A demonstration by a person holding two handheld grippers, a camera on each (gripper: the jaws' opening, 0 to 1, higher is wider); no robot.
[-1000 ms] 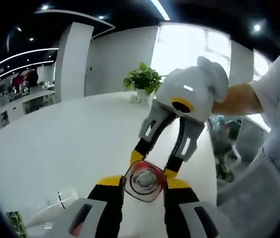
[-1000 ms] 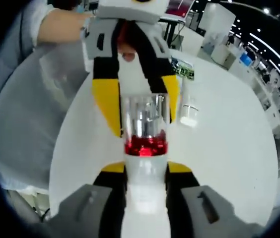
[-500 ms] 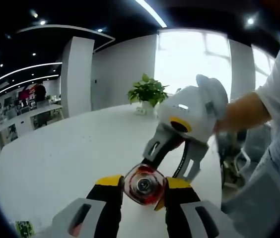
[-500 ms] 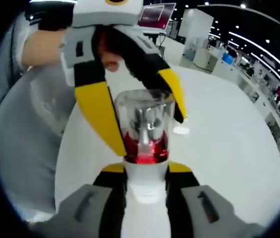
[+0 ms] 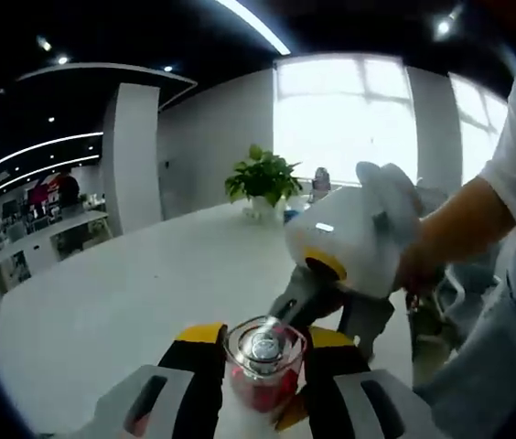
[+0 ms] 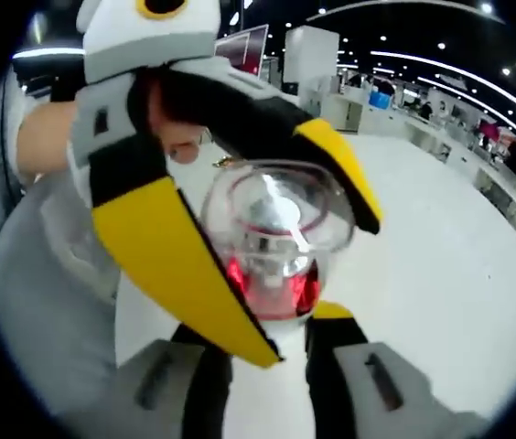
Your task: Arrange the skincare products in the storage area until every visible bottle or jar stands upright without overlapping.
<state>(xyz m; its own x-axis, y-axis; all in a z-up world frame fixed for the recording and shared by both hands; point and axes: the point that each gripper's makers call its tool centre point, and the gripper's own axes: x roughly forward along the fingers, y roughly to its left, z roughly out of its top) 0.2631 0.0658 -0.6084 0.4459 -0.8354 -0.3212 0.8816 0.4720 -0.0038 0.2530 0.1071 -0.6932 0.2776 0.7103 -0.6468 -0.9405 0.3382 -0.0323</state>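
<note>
One bottle with a clear cap, red inside and a white body hangs above the white table. My right gripper is shut on its white body. My left gripper comes in from the top left, its yellow fingers on either side of the clear cap. In the left gripper view the same bottle sits cap-first between the jaws of my left gripper, which is shut on it. Just behind, my right gripper reaches in from the right, its fingertips hidden.
A potted plant stands at the far edge of the round white table. A person's arm and light clothing fill the right side. Behind the table in the right gripper view lies an office floor with desks.
Both grippers have swung with the bottle held between them. The cap now tilts toward the right gripper's camera and looks bigger. A small bottle and box on the table have left view.
</note>
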